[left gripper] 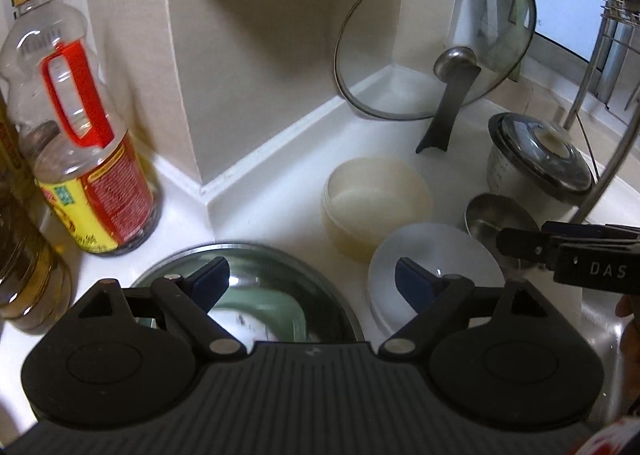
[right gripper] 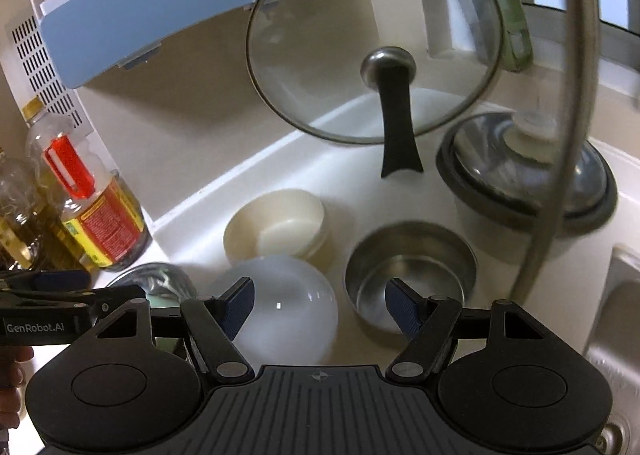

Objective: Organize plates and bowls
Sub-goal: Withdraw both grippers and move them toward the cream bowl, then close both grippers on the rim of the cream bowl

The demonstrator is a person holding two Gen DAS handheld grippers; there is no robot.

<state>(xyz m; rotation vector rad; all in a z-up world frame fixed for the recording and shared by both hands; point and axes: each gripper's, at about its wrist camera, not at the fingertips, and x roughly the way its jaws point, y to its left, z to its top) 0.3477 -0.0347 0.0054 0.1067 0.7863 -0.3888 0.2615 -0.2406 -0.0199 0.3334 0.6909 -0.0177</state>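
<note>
Both grippers hover spread and empty over a white counter: the left gripper (left gripper: 312,279) at lower centre above a glass-lidded pan (left gripper: 256,295), the right gripper (right gripper: 320,303) between an upturned white bowl (right gripper: 280,315) and a steel bowl (right gripper: 412,267). A cream bowl (right gripper: 276,227) sits just behind, mid-frame.

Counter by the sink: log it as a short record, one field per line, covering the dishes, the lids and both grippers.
cream bowl: upright, near the wall
white bowl: upside down, in front of the cream bowl
steel bowl: upright, right of the white bowl
glass lid: propped upright in the corner
lidded pot: right of the glass lid
left gripper: open, empty
right gripper: open, empty
</note>
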